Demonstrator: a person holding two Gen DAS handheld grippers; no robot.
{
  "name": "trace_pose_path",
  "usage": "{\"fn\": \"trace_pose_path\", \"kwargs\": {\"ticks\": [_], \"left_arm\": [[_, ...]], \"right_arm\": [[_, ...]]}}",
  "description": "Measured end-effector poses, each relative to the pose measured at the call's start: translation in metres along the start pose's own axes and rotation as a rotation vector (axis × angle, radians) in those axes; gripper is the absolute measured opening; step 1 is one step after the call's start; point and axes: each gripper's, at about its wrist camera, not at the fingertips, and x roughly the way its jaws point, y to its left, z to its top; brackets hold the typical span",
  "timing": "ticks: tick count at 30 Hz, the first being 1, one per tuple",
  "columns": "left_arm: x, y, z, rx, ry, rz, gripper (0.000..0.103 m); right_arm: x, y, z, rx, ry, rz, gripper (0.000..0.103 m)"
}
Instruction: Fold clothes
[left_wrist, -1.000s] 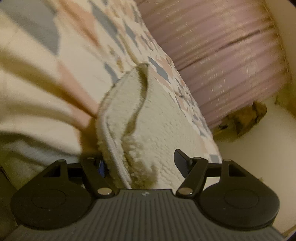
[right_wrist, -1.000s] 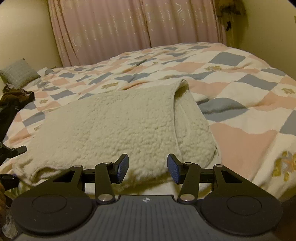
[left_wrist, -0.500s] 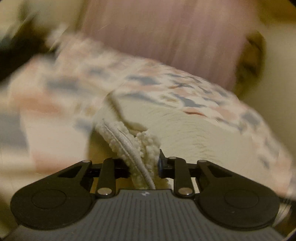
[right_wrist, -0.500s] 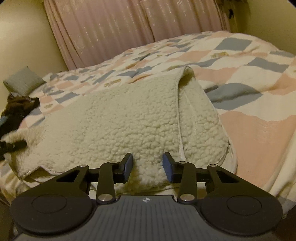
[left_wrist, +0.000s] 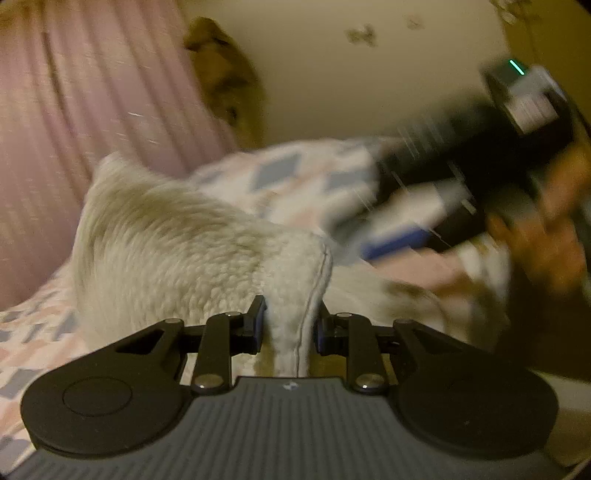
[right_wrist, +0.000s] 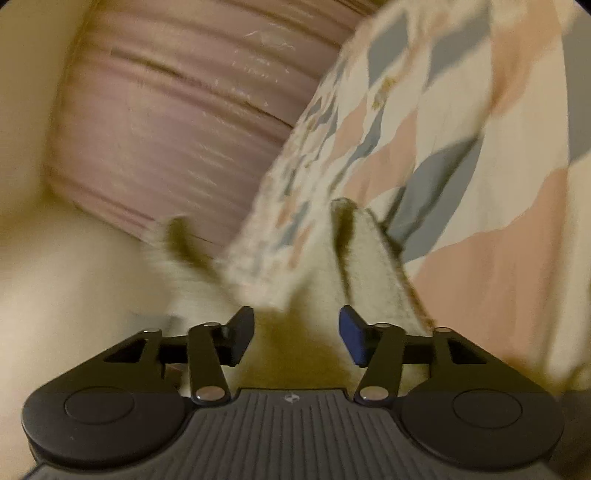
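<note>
Between left gripper (left_wrist: 289, 325) fingers, nubby cream fleece (left_wrist: 192, 254) is pinched; right gripper (right_wrist: 296, 336) fingers gape.

Dim yellowish light, heavy motion blur.

**Bed with checked quilt, fleece garment on top**

Bed (left_wrist: 295, 177) covered by a quilt (right_wrist: 480, 155) in cream, pink and grey-blue patches. Left wrist view: quilt runs from 8 o'clock across to 2 o'clock, heavily blurred. Cream fleece garment (left_wrist: 192, 251) sits on it from centre toward 10 o'clock, part raised off the quilt, stitched edge at 6 o'clock. Right wrist view is tilted: quilt fills 12 to 4 o'clock, fleece (right_wrist: 354, 251) at centre, a folded edge standing up. How much of it rests on the quilt cannot be told.
</note>
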Motion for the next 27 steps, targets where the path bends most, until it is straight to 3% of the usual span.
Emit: {"fn": "trace_pose_path", "kwargs": {"ticks": [3, 8, 19, 22, 26, 27], "left_arm": [[0.012, -0.012, -0.008, 0.001, 0.035, -0.038, 0.021], [0.008, -0.007, -0.01, -0.023, 0.027, -0.042, 0.021], [-0.037, 0.029, -0.01, -0.209, -0.052, 0.032, 0.021], [-0.042, 0.028, -0.009, -0.194, -0.059, 0.047, 0.021], [-0.049, 0.027, -0.007, -0.21, -0.064, 0.057, 0.021], [-0.05, 0.028, -0.007, -0.221, -0.067, 0.057, 0.021]], "right_arm": [[0.017, -0.013, 0.012, 0.078, 0.049, 0.065, 0.06], [0.057, -0.009, 0.023, 0.049, 0.132, 0.091, 0.06], [0.087, 0.012, 0.022, 0.085, 0.244, 0.115, 0.06], [0.093, 0.017, 0.022, 0.097, 0.283, 0.122, 0.06], [0.082, 0.021, 0.028, 0.106, 0.223, 0.07, 0.063], [0.079, 0.02, 0.028, 0.108, 0.217, 0.063, 0.073]]}}
